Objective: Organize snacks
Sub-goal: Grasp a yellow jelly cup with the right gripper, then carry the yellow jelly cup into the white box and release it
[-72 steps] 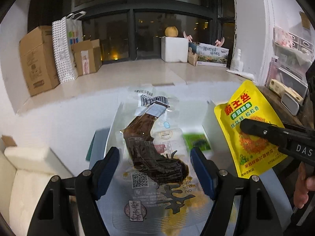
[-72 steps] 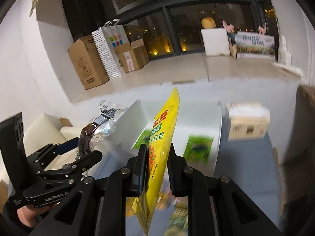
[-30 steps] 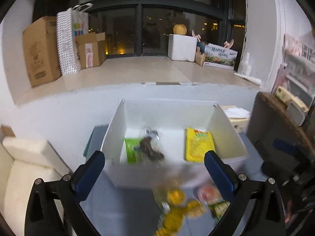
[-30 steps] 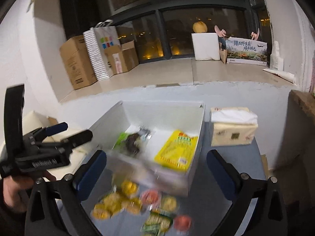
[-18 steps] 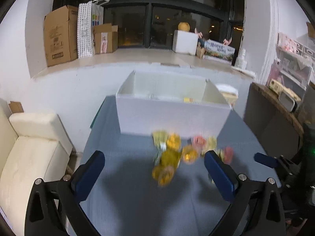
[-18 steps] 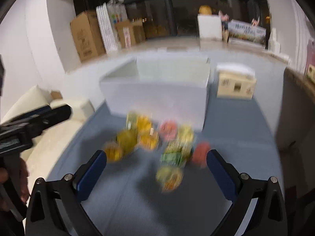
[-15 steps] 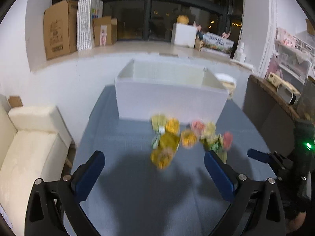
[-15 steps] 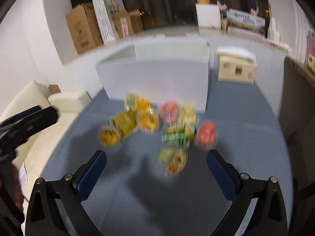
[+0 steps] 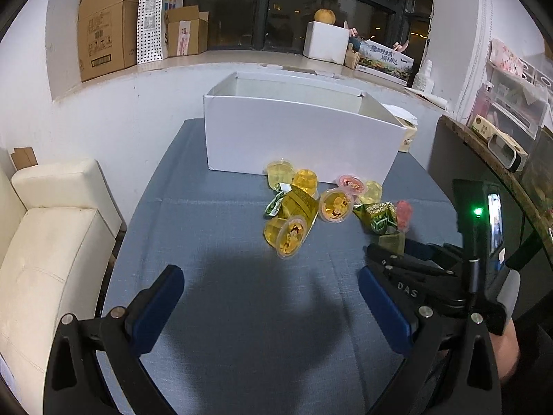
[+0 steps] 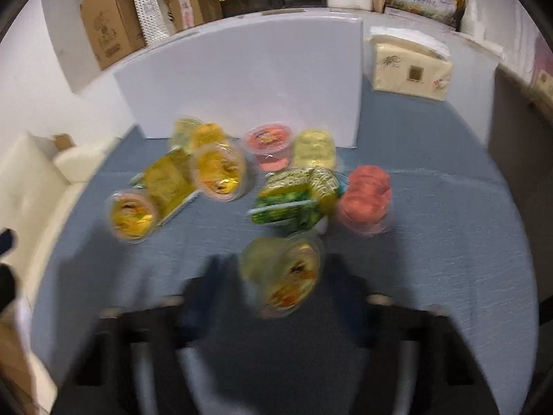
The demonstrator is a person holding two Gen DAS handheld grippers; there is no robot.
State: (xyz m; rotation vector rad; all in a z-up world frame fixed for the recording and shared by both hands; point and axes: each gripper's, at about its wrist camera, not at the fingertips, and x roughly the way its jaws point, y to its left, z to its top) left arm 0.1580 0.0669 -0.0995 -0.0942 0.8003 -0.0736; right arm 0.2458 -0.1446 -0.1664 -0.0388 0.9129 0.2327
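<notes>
Yellow jelly cup (image 10: 281,278) is seen lying on its side on the blue desk (image 10: 449,259), just ahead of the right claw (image 10: 276,306), whose spread cannot be told through blur. Farther back, the left claw (image 9: 269,297) is held released.

Jelly cups (image 9: 336,204), packets (image 9: 376,215), before white box (image 9: 297,138)

The right gripper (image 9: 387,256) bears "DAS"; a green snack packet (image 9: 376,215) reads "Peas".
</notes>
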